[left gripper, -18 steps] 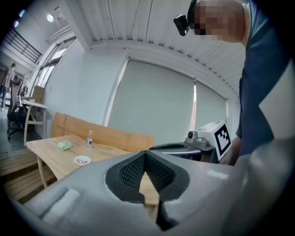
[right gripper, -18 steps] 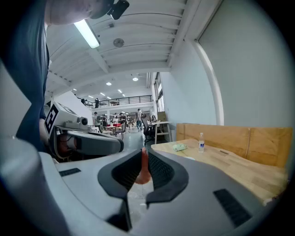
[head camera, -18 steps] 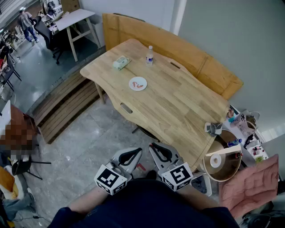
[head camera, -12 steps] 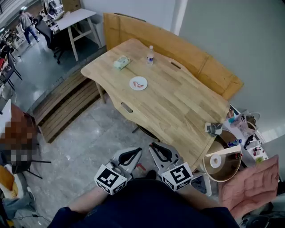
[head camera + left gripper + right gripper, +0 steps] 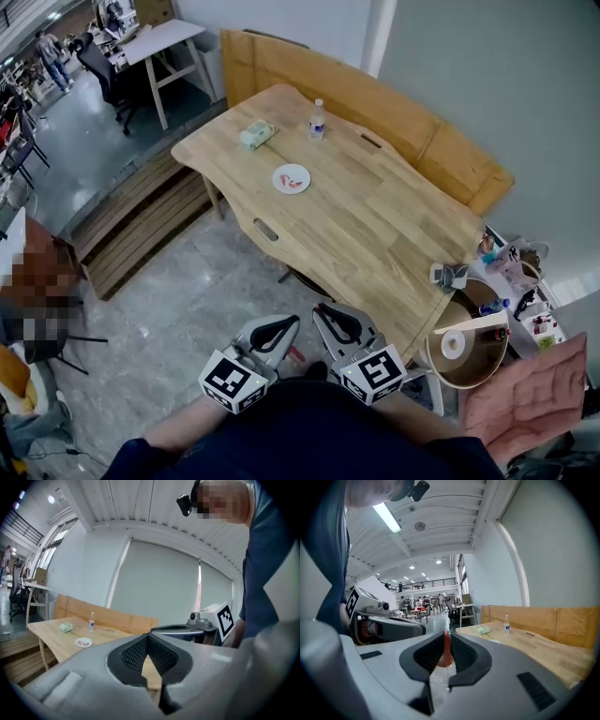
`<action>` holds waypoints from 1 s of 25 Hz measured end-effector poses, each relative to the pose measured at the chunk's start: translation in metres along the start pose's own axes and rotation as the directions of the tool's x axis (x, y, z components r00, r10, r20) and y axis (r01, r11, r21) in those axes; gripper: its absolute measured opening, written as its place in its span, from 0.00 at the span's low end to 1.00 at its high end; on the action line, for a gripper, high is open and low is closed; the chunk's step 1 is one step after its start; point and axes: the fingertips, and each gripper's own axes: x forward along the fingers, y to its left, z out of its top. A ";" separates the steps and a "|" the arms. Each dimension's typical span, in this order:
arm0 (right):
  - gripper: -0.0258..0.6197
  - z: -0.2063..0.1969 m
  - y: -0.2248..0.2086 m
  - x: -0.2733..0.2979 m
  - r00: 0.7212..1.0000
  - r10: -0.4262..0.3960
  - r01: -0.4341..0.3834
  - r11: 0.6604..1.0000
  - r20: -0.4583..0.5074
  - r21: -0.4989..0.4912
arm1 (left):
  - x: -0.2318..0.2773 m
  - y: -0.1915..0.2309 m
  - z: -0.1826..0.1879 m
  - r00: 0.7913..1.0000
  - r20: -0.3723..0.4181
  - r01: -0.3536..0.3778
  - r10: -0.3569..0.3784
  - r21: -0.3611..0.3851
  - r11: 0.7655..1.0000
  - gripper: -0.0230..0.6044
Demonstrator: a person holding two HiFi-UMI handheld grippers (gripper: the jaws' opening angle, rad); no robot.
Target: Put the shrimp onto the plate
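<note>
A small white plate (image 5: 280, 172) lies on the far half of the wooden table (image 5: 375, 225), with red shrimp pieces (image 5: 295, 181) on it. Both grippers hang close to my body over the floor, well short of the table. My right gripper (image 5: 322, 311) is shut on an orange-pink shrimp (image 5: 446, 651), which stands upright between its ribbed pads (image 5: 461, 653). My left gripper (image 5: 292, 321) is shut with nothing in it; its pads (image 5: 133, 654) meet at the tip. In the left gripper view the plate (image 5: 83, 642) shows far off.
A water bottle (image 5: 316, 118) and a green pack (image 5: 254, 132) stand at the table's far end. A wooden bench (image 5: 375, 103) runs behind it. A round side table (image 5: 466, 345) with clutter is at the right, with a pink cushion (image 5: 527, 394) below it.
</note>
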 end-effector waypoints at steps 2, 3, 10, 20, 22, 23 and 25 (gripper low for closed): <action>0.12 0.000 -0.004 0.000 1.000 0.009 -0.009 1.000 0.001 -0.002 | 0.004 -0.001 0.000 1.000 -0.001 -0.006 0.006 0.000 1.000 0.04; 0.12 0.000 -0.006 0.000 1.000 0.014 -0.014 1.000 0.002 -0.004 | 0.006 -0.001 0.000 1.000 -0.001 -0.012 0.012 0.000 1.000 0.04; 0.12 -0.004 -0.023 -0.005 0.999 0.053 -0.053 0.999 0.000 -0.012 | 0.020 -0.006 -0.001 0.999 -0.001 -0.054 0.054 0.001 0.999 0.04; 0.12 -0.006 -0.059 0.013 0.998 0.058 -0.058 0.998 -0.006 -0.012 | 0.044 0.017 0.001 0.996 0.013 -0.090 0.090 -0.008 0.996 0.04; 0.12 -0.007 -0.066 0.023 0.998 0.056 -0.056 0.998 -0.012 -0.013 | 0.050 0.027 0.002 0.996 0.018 -0.087 0.087 -0.013 0.996 0.04; 0.12 -0.006 -0.069 0.029 0.998 0.055 -0.055 0.998 -0.015 -0.015 | 0.053 0.033 0.003 0.996 0.020 -0.083 0.083 -0.015 0.996 0.04; 0.12 -0.005 -0.076 0.044 0.998 0.051 -0.051 0.998 -0.022 -0.019 | 0.060 0.049 0.006 0.997 0.025 -0.073 0.074 -0.018 0.997 0.04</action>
